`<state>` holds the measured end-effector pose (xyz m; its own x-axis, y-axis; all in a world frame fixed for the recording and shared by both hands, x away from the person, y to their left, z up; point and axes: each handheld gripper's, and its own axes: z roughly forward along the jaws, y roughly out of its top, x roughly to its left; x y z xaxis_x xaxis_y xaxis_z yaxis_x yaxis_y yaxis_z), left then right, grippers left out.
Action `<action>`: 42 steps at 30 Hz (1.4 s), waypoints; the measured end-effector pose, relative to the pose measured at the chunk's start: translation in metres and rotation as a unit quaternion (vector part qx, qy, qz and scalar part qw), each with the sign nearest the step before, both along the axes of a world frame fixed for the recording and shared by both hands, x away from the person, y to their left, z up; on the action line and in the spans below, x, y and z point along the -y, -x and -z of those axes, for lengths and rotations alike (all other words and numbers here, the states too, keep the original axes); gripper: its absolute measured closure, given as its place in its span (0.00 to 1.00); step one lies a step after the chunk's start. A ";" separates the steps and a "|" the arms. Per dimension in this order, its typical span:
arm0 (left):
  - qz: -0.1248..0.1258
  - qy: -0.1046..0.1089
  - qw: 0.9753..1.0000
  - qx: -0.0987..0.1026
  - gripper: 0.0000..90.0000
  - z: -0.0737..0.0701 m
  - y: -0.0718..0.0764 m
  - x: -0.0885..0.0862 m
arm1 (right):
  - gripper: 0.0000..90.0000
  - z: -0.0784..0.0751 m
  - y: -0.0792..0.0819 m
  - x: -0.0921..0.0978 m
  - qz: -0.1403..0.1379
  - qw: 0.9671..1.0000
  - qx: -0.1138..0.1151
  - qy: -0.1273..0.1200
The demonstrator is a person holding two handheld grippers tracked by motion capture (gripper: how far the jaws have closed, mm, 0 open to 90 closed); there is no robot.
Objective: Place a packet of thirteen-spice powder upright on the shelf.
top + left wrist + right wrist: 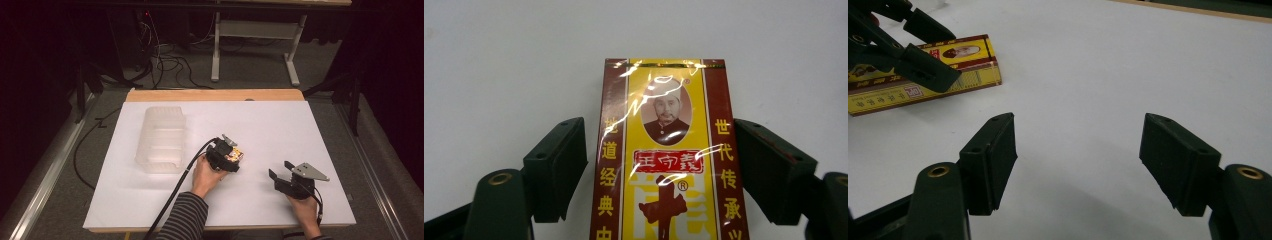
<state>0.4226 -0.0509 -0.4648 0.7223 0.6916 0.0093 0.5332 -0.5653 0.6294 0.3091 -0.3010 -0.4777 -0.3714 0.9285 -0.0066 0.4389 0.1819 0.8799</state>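
Note:
A yellow and maroon box with a printed portrait and Chinese characters lies flat on the white tabletop. In the left gripper view the box sits between the jaws of my left gripper. The right jaw is at the box's edge and the left jaw stands a small gap off it, so the gripper is open around the box. My right gripper rests to the right, near the front edge. It is open, with only bare table between its fingers. Its view shows the box at the upper left.
A translucent plastic container stands on the left half of the table, just left of my left hand. The wooden table edge runs along the back. Cables and a white table frame are on the floor beyond.

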 end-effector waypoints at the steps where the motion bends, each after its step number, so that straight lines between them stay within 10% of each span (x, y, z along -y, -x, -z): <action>1: 0.000 -0.002 1.000 0.000 0.29 0.000 0.000 0.000 | 0.35 0.000 0.000 0.000 -0.001 1.000 0.000 0.000; 42: 0.000 0.018 0.999 0.030 0.36 -0.032 0.020 -0.013 | 0.35 0.000 0.000 0.000 -0.004 1.000 0.001 0.004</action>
